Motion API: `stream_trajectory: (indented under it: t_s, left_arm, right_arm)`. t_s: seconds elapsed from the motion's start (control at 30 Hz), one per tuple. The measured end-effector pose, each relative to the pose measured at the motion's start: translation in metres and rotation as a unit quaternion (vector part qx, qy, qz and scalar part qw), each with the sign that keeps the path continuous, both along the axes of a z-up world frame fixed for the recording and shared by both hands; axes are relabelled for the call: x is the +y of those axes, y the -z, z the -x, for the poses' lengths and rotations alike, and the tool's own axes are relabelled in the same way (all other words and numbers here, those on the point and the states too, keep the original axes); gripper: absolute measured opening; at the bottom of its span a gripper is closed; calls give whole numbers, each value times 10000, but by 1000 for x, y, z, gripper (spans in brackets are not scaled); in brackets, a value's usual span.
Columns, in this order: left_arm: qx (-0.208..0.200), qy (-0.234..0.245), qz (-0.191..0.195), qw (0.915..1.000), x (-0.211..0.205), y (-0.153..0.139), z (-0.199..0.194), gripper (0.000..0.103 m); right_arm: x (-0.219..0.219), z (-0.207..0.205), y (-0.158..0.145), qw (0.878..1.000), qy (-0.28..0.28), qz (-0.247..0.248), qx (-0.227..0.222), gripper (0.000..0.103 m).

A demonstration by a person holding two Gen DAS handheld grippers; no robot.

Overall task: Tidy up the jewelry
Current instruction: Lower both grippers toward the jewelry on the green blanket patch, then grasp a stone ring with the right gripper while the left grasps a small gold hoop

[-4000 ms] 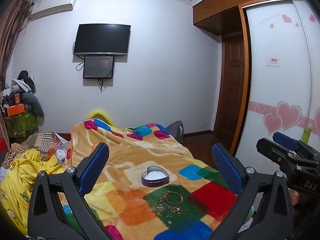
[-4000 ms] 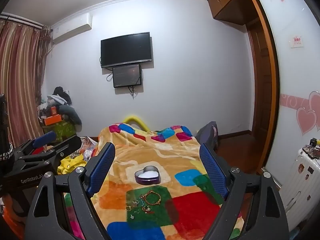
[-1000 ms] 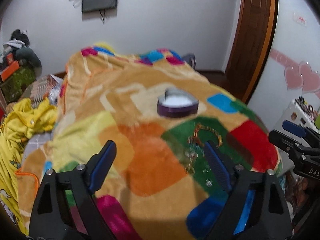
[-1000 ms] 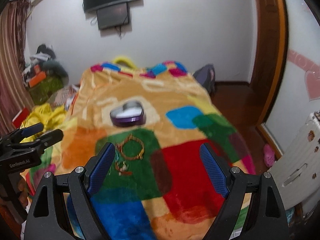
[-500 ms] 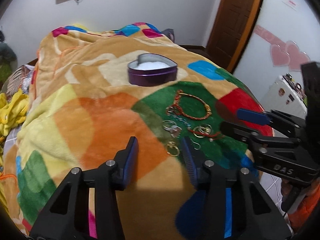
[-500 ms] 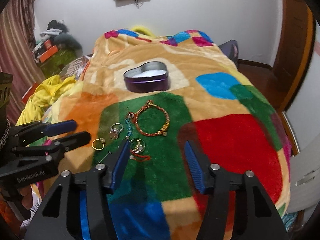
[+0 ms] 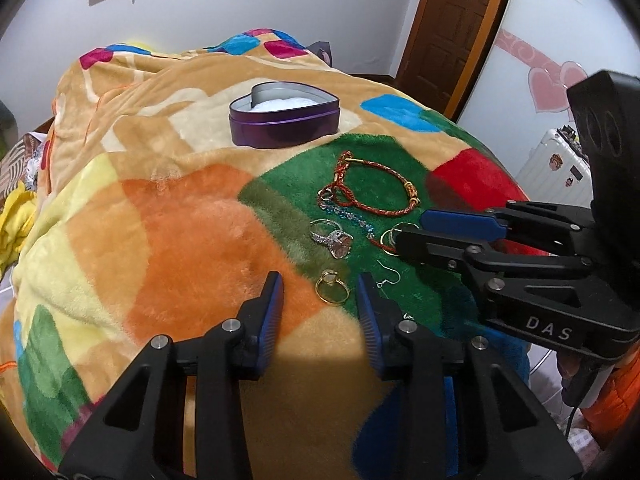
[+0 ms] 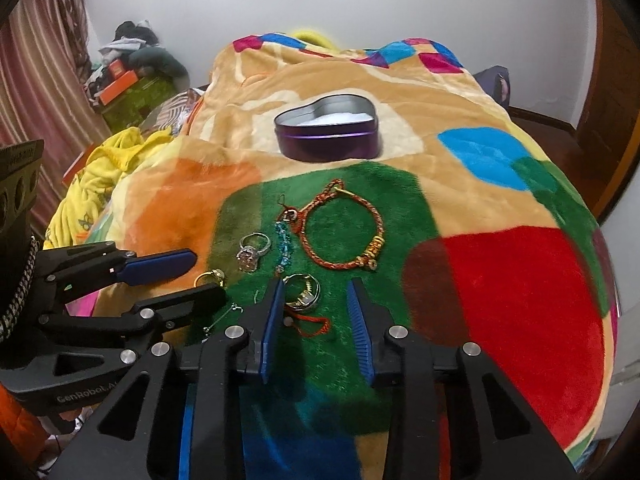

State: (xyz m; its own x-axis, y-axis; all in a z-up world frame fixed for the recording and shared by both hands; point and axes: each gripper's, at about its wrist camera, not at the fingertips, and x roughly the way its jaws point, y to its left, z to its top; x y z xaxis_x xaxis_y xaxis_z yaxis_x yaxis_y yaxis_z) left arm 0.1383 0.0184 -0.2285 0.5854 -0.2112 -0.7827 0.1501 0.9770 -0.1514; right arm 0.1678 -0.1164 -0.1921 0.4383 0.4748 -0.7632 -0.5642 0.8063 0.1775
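Several pieces of jewelry lie on the green patch of a colourful blanket [image 7: 192,216]. Behind them stands an open purple heart-shaped tin [image 7: 284,128] [image 8: 328,136] with a white lining. My left gripper [image 7: 320,282] [image 8: 208,276] hovers low with a gold ring [image 7: 332,288] [image 8: 210,276] between its closing jaws, pads apart from it. My right gripper [image 8: 314,292] [image 7: 412,229] is closing around a ring on a red cord [image 8: 304,294], without pressing on it. A red braided bracelet [image 8: 344,232], a silver stone ring [image 7: 332,236] and a blue bead strand [image 8: 284,246] lie further in.
A thin earring hook [image 7: 388,276] lies between the two grippers. Yellow cloth [image 8: 100,168] is bunched at the bed's left. A white suitcase [image 7: 556,160] stands on the right near a wooden door [image 7: 448,32]. A pile of clutter [image 8: 128,64] sits by the curtain.
Both grippers have dropped toward the blanket and tilted down, so the jewelry is much nearer. Their jaws went from wide open to narrow, each now straddling a ring.
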Motion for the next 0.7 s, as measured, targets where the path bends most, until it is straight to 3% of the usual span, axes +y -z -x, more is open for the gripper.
stream_trajectory:
  t_s: [0.17, 0.37, 0.7]
  left_arm:
    - [-54, 18, -49, 10000, -3, 2, -2, 32]
    - [-91, -24, -113, 9999, -2, 3, -3, 15]
    - [-162, -116, 5, 9998, 4, -4, -1, 15]
  right_arm:
    - [5, -1, 2, 10000, -81, 33, 11, 23]
    - [7, 0, 3, 9998, -186, 55, 10, 15]
    - [2, -1, -7, 10000, -33, -7, -73, 14]
